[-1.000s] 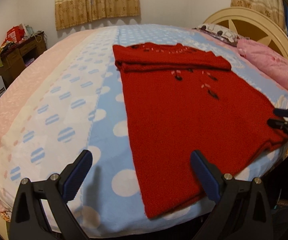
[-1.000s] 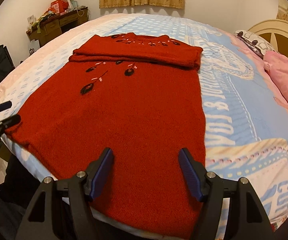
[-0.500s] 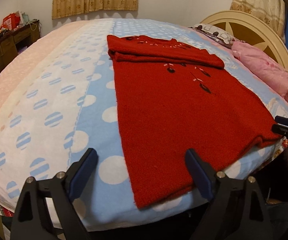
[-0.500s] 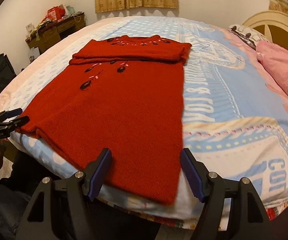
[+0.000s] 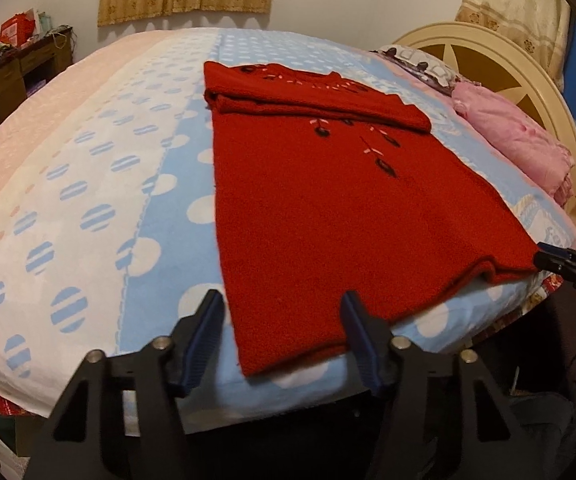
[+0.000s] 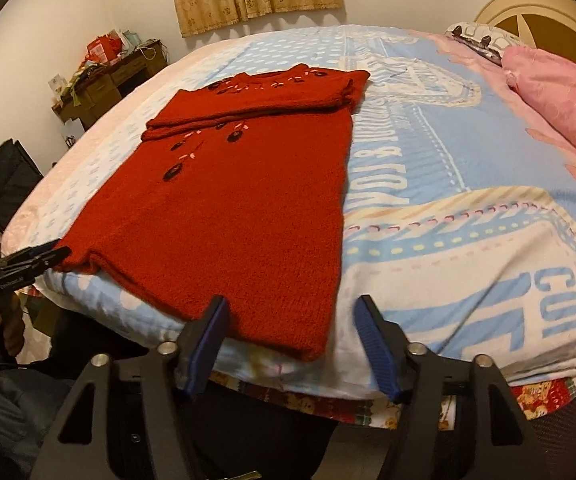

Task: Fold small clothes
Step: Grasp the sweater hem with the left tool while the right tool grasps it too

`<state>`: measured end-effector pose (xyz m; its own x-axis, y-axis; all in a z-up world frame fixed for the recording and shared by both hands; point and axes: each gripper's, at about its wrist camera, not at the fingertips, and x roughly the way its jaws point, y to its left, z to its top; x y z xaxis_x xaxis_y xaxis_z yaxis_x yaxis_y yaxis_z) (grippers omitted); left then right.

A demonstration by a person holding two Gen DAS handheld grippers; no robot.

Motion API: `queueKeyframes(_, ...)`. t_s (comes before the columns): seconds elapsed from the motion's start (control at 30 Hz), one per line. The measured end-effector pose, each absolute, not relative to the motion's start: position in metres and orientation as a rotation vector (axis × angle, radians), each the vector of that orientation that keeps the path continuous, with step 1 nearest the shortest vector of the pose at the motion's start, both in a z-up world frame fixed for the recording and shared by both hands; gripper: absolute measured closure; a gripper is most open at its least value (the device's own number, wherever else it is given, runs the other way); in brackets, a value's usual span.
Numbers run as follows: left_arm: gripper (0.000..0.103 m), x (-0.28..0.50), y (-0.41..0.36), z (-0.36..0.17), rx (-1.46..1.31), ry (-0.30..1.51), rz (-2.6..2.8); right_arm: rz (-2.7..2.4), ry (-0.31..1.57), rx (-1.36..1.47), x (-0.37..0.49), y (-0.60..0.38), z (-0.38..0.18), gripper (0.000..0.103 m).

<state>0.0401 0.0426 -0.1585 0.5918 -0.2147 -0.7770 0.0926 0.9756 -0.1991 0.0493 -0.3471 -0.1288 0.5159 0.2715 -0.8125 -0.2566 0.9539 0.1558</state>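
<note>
Left wrist view: both open, empty grippers, left gripper (image 5: 281,338) and right gripper (image 6: 290,344), are approaching soft, limp red knitted sweater's (image 5: 340,216) hem corners.

Bed (image 5: 87,184) is carrying everything; blanket (image 6: 468,168) in pale blue, white and pink is covering it edge to edge. Red sweater (image 5: 328,220) is lying flat near the foot edge, hem hanging just at that edge, sleeves folded across its top. Pink pillow (image 5: 516,144) is sitting at the head end, against the headboard (image 5: 500,60), with a patterned pillow (image 5: 420,60) lying beside it.
</note>
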Motion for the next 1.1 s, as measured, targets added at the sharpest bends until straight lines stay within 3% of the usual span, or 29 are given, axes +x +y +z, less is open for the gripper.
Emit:
queueKeyframes(0.17, 0.048, 0.04, 0.04, -0.159, -0.129, 0.928, -0.191, 0.323, 0.984, 0.007, 0.047, -0.346, -0.132, 0.058)
queueKeyframes(0.3, 0.054, 0.04, 0.043, -0.158, -0.147, 0.94, -0.23, 0.339, 0.986, 0.036, 0.046, -0.349, -0.132, 0.08)
queueKeyframes(0.37, 0.086, 0.04, 0.046, -0.157, -0.178, 0.937, -0.257, 0.341, 0.973, 0.045, 0.045, -0.353, -0.132, 0.092)
queueKeyframes(0.4, 0.09, 0.04, 0.047, -0.156, -0.195, 0.937, -0.275, 0.352, 0.966, 0.066, 0.045, -0.356, -0.131, 0.094)
queueKeyframes(0.7, 0.091, 0.037, 0.06, -0.13, -0.288, 0.804, -0.347, 0.383, 0.822, 0.181, 0.043, -0.369, -0.108, 0.094)
queueKeyframes(1.1, 0.092, 0.086, 0.078, -0.102, -0.363, 0.766, -0.356, 0.39, 0.695, 0.27, 0.079, -0.372, -0.065, 0.095)
